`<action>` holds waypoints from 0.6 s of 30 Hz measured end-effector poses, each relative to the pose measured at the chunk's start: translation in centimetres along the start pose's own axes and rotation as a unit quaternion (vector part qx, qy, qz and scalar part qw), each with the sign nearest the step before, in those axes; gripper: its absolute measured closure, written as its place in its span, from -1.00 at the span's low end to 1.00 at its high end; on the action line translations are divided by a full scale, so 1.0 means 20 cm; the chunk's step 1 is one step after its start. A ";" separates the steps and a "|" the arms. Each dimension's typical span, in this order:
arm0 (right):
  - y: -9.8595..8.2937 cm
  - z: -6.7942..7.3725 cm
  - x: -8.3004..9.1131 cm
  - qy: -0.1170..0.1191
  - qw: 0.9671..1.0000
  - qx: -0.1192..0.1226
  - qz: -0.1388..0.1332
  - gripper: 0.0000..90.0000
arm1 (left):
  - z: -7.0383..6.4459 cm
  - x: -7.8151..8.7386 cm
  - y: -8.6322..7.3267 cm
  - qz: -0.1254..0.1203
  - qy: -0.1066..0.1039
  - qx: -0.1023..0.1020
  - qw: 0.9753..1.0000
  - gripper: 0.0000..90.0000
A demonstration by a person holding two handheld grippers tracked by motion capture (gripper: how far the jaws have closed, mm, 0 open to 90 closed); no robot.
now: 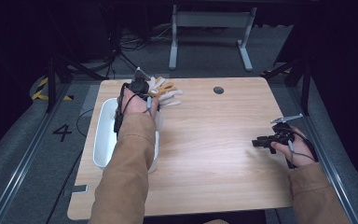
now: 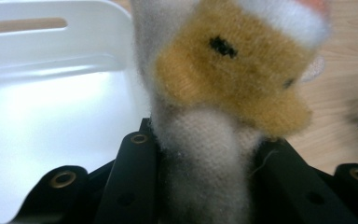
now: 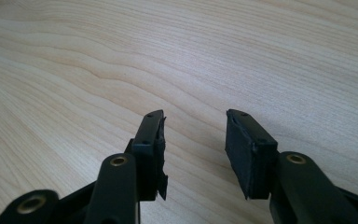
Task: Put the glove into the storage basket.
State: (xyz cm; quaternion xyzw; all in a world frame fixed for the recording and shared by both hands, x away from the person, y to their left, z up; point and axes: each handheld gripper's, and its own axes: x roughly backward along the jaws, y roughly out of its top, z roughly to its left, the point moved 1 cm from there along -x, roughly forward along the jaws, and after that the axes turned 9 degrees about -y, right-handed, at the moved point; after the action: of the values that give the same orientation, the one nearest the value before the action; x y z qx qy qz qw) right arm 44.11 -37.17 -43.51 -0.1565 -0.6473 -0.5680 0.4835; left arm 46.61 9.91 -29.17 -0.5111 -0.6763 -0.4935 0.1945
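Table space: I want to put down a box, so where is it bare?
Bare: the wooden table between the white tub and right gripper. Crowded: far left corner, where the left gripper holds a plush toy.

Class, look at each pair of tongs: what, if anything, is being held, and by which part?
The left tongs clamp a fuzzy white and tan glove by its whitish lower end. The right tongs are open over the table, holding nothing.

Left hand-held gripper holds a plush toy beyond the white tray.
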 end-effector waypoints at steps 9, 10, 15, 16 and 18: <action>0.00 0.00 0.00 -0.003 1.000 0.000 0.004 0.28 | 0.05 0.03 -0.01 -0.004 0.006 0.035 0.999 0.60; 0.00 0.00 0.00 -0.003 1.000 0.000 0.005 0.28 | 0.05 0.03 -0.01 -0.006 0.010 0.037 0.999 0.60; 0.00 0.01 -0.01 -0.003 1.000 0.002 0.008 0.28 | 0.08 0.05 -0.01 -0.006 0.021 0.058 0.998 0.60; -0.01 0.01 -0.01 -0.003 1.000 0.003 0.008 0.28 | 0.09 0.05 -0.01 -0.006 0.021 0.060 0.998 0.60; -0.01 0.01 0.00 -0.002 1.000 0.003 0.009 0.28 | 0.11 0.05 -0.01 -0.008 0.023 0.070 0.997 0.60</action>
State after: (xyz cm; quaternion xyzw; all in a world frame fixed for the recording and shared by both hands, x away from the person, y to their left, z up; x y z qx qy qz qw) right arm 44.00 -37.07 -43.64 -0.1620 -0.6483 -0.5616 0.4879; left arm 46.52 12.41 -29.49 -0.4797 -0.7084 -0.4581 0.2412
